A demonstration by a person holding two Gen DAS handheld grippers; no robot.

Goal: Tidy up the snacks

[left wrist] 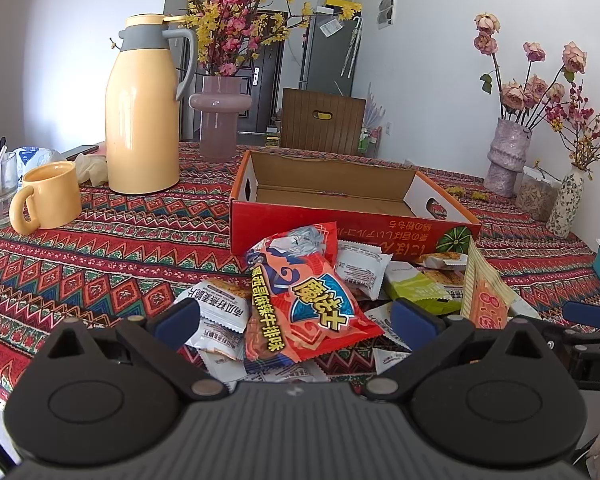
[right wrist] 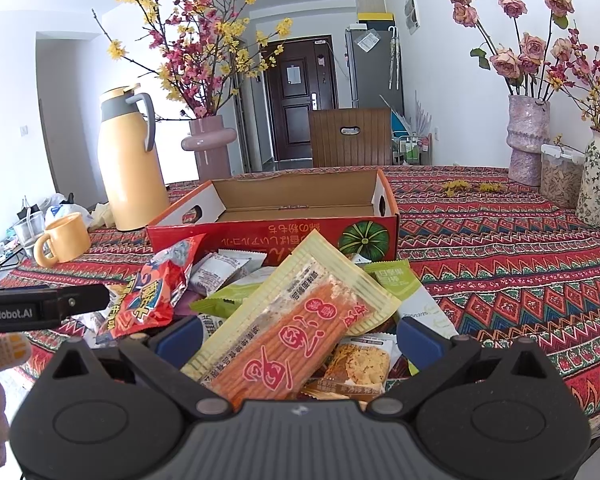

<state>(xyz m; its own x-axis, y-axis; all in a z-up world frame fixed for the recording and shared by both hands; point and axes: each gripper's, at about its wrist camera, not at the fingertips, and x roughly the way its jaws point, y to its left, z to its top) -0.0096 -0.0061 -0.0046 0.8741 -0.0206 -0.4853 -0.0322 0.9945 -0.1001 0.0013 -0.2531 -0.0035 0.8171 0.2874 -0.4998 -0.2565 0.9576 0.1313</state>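
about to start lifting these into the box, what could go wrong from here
1. The red snack bag lies on top of white packets; closing the open left gripper may catch those too or scatter the pile.
2. The long yellow packet between the open right gripper fingers leans upward and could slip.
3. The cardboard box has a tall near wall; a low carry might snag.
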